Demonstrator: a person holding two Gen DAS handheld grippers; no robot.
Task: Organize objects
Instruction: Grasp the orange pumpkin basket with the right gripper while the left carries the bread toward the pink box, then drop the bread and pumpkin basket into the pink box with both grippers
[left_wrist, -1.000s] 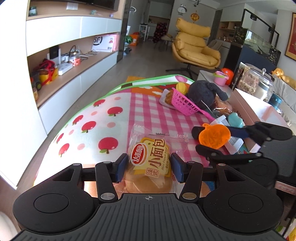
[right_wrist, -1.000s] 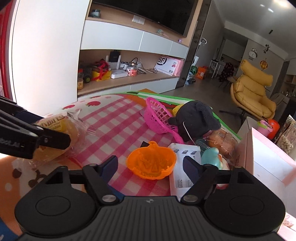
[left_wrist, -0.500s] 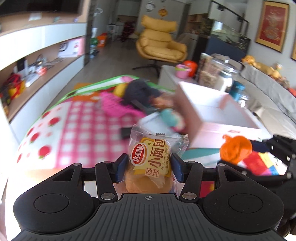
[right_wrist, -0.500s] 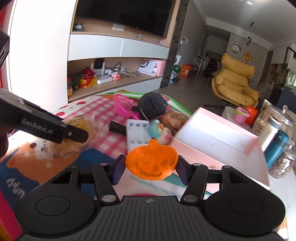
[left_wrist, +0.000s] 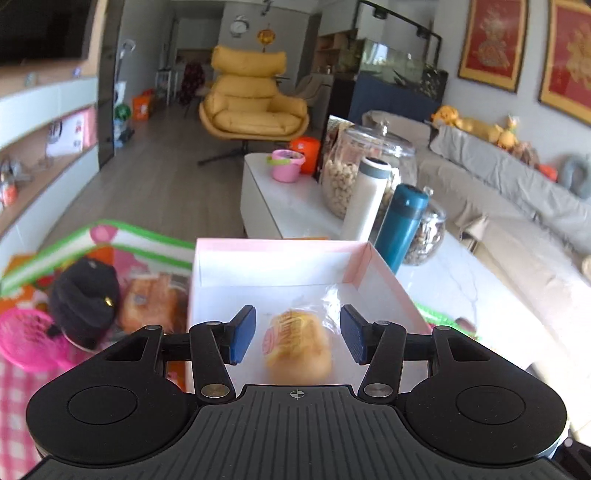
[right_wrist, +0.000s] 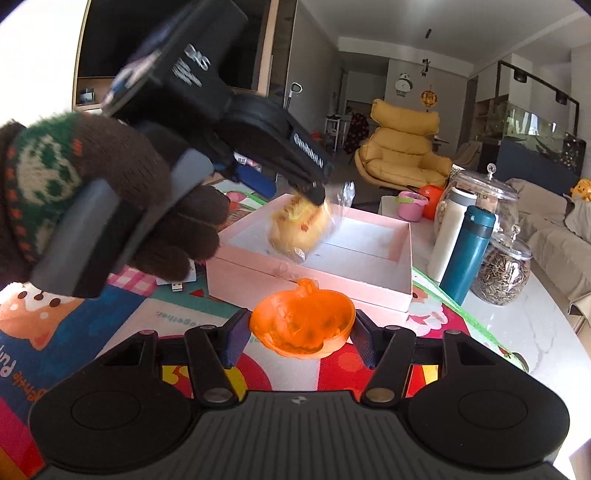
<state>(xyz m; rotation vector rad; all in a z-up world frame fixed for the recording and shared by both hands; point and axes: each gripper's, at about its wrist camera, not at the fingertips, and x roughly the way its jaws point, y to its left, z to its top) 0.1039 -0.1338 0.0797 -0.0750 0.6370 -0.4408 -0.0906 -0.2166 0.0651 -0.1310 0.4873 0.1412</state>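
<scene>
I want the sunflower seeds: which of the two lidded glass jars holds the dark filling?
The smaller lidded glass jar, right of the teal bottle, holds dark seeds. The larger glass jar behind the white bottle holds pale nuts.

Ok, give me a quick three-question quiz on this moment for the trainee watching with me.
1. True or false: the right gripper is shut on the pumpkin.
2. Where is the bread? A: at the box. B: in the pink basket. C: on the sofa.
3. Fill in: the left gripper is ___ (open or shut).
Key: 1 true; 2 A; 3 open.
</scene>
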